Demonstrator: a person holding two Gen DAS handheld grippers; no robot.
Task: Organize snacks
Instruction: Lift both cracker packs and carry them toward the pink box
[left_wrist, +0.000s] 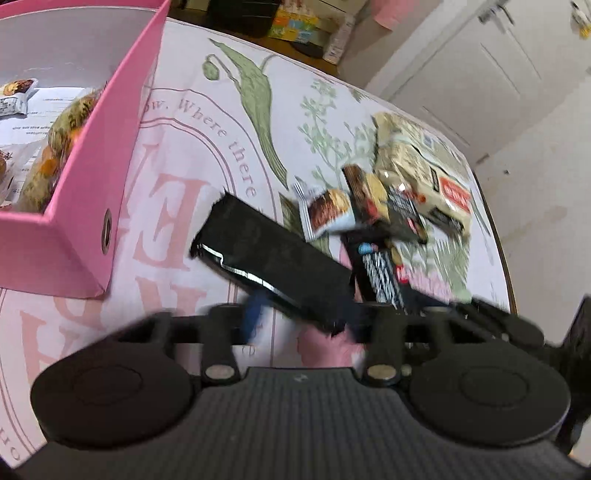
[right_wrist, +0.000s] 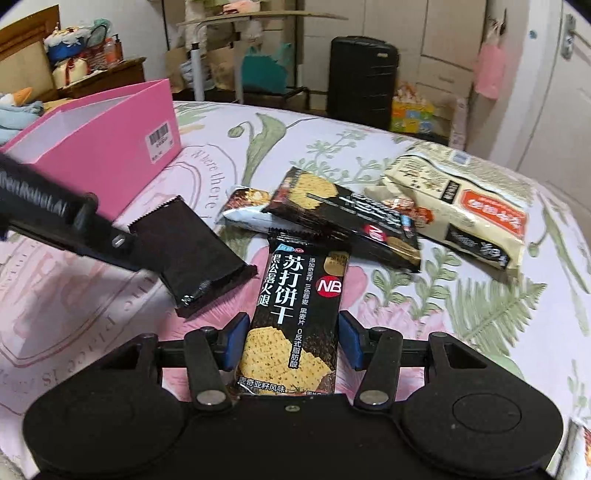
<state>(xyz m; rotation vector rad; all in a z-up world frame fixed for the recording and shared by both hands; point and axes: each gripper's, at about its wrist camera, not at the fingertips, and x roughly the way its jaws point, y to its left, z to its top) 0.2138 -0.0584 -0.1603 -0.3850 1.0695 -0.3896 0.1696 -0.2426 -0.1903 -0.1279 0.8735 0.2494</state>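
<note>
Black soda-cracker packets: we count three (right_wrist: 295, 317), (right_wrist: 343, 218), (right_wrist: 192, 254).
Small white-and-brown snack packets outside the box: one (right_wrist: 245, 210).
Large cream snack bags: one (right_wrist: 458, 206).
Pink cardboard boxes: one (right_wrist: 110, 158).
Wrapped snacks inside the box: we make out about four, partly hidden (left_wrist: 70, 125).

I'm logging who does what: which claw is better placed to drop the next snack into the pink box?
Left. The left claw already grips a black packet beside the pink box. The right claw only straddles the cracker pack, farther away.
</note>
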